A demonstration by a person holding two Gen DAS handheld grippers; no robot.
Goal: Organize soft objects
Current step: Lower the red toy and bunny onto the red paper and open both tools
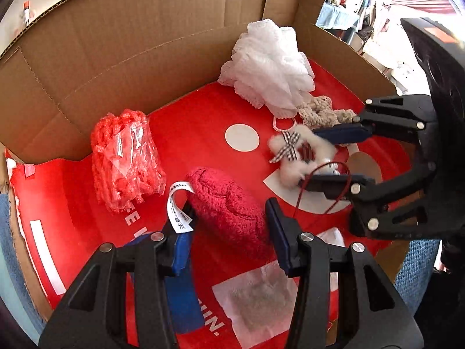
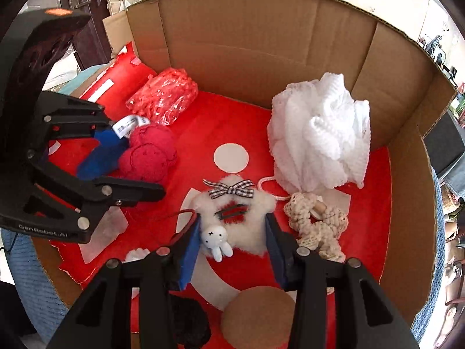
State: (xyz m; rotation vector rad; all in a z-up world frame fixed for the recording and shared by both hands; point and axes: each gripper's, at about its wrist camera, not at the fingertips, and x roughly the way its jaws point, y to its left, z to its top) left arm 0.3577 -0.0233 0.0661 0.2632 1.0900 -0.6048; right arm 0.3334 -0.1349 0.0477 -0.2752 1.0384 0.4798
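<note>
1. Left gripper (image 1: 229, 226): pitched steeply down into the cardboard box (image 1: 116, 43); its blue-padded fingers (image 1: 180, 250) bracket the crimson knitted pouch (image 1: 229, 203) on both sides and appear to pinch it.
2. Right gripper (image 2: 232, 241): likewise pitched steeply down; its fingers (image 2: 190, 250) lie against the two flanks of the white fluffy star charm (image 2: 247, 221), apparently pinching it.
3. Crimson knitted pouch: oval, coarse looped yarn with stitched outlines; a white printed fabric label (image 1: 180, 203) curls off its 9 o'clock end. It lies low on the red printed sheet (image 1: 189, 125) that lines the box floor.
4. White fluffy star charm: plush, star-shaped, bearing a black-and-white gingham bow (image 2: 229, 189) at 12 o'clock, a small glossy white rabbit figure (image 2: 216, 238) at 7 o'clock and a thin red cord (image 2: 183, 221) trailing towards 9 o'clock.
5. White mesh bath puff (image 2: 319, 133): ruffled netting, bulky, at 1 o'clock of the star in the right wrist view.
6. Beige crocheted piece (image 2: 316, 224): knobbly cord weave, at 3 o'clock of the star, just beside it.
7. Red foam netting in clear film (image 1: 125, 157): crinkled, glossy, near the box wall at 10 o'clock of the pouch.
8. Cork disc (image 2: 258, 317): round, grainy, at 6 o'clock in the right wrist view.
</note>
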